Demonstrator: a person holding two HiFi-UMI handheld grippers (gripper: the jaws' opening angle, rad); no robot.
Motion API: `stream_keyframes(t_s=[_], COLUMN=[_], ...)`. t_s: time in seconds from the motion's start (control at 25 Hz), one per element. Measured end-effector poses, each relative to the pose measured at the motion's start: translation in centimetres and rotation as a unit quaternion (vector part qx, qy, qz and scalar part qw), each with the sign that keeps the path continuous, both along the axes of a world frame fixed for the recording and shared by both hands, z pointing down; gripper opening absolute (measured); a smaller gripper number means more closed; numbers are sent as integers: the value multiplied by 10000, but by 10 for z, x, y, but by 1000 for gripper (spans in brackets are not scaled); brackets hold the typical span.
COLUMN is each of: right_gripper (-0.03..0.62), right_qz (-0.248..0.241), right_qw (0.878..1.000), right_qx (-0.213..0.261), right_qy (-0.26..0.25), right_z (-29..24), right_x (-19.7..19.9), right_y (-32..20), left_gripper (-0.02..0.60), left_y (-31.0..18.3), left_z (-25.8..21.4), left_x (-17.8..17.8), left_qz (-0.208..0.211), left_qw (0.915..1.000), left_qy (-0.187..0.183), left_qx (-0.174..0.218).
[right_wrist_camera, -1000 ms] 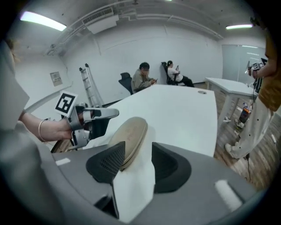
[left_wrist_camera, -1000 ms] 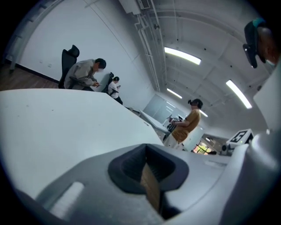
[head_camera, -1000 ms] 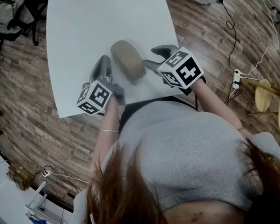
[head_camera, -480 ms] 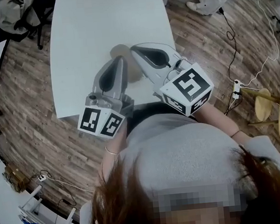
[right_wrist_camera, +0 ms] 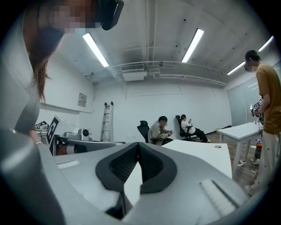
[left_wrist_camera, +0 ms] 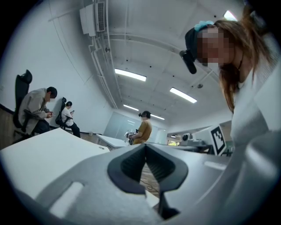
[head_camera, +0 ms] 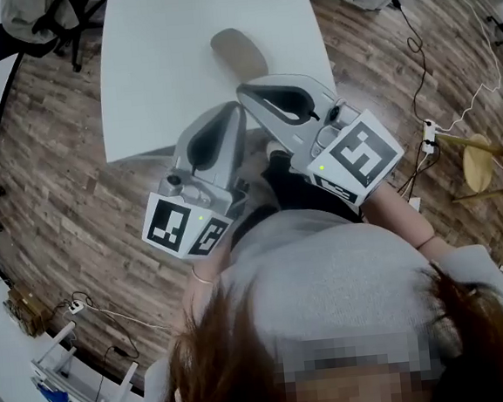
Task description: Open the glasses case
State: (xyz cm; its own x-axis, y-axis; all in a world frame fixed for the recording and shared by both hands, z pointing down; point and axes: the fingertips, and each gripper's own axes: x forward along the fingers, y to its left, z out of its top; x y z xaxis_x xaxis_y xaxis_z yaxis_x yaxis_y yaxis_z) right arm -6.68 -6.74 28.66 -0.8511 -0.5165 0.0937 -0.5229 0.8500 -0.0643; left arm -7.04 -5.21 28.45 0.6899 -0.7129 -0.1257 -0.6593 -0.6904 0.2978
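**Head view, upper centre.** A taupe, oval, hard-shell glasses case (head_camera: 238, 52) lies with its lid down on a white rectangular table (head_camera: 161, 64). The table stands on a brown wood-plank floor (head_camera: 47, 170). The case sits toward the table's right half, just above both tools in the frame, and neither tool touches it.

**Head view, centre.** The grey plastic left gripper (head_camera: 231, 112) and the grey plastic right gripper (head_camera: 251, 91) are held up over the table's near edge. Their tips are close together and point toward the case. Each carries a white cube with black square markers at its rear, nearest the person's grey-sleeved body.

**Left gripper view.** The dark ribbed pads of the left gripper (left_wrist_camera: 145, 147) meet at the tips, so the jaws are closed with nothing between them. Beyond them lies the white tabletop (left_wrist_camera: 39, 158), and a standing person (left_wrist_camera: 144, 127) in a mustard shirt is in the distance.

**Right gripper view.** The right gripper (right_wrist_camera: 138, 145) likewise has its pads pressed together and is empty (only the pale tabletop shows through the gap behind the tips). The background shows two seated people (right_wrist_camera: 163, 127) in black office chairs, a metal ladder (right_wrist_camera: 107, 121) against the white wall, and the mustard-shirted figure at the frame's right edge.
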Motion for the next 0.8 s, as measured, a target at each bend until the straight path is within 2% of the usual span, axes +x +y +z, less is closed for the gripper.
stream_keyframes(t_s=[0.08, 0.2, 0.28, 0.36, 0.44, 0.56, 0.6, 0.64, 0.68, 0.8], right_gripper=[3, 3, 2, 2, 2, 2, 3, 3, 3, 3], right_qz=[98, 483, 721, 808, 773, 637, 705, 774, 797, 729], right_qw=[9999, 9987, 9971, 9964, 9966, 9972, 9969, 9966, 9965, 9970], right_qx=[33, 178, 226, 241, 247, 363, 347, 287, 237, 232], right_qy=[-25, -10, -5, 26, 107, 151, 105, 70, 76, 91], right_z=[-4, -11, -16, -18, -19, -19, -19, -17, -15, -14], right_x=[-9, -18, -20, -19, -18, -26, -27, -26, -25, -17], right_y=[33, 74, 97, 118, 137, 162, 168, 172, 176, 197], left_gripper=[-3, -5, -5, -5, -6, 1, 62, 48, 4, 5], left_y=[34, 78, 101, 122, 142, 174, 181, 188, 196, 222], left_z=[-2, -9, -12, -18, -32, -61, -65, -66, -65, -66], left_x=[-8, -16, -19, -21, -17, 7, 11, 13, 13, 14], left_qz=[40, -102, -136, -183, -208, 222, 279, 310, 364, 372], left_qw=[9998, 9952, 9928, 9919, 9906, 9859, 9844, 9832, 9818, 9770], left_qy=[-173, -779, -954, -936, -738, -346, -283, -276, -294, -291], left_qx=[110, 588, 713, 840, 1130, 1619, 1712, 1776, 1839, 2080])
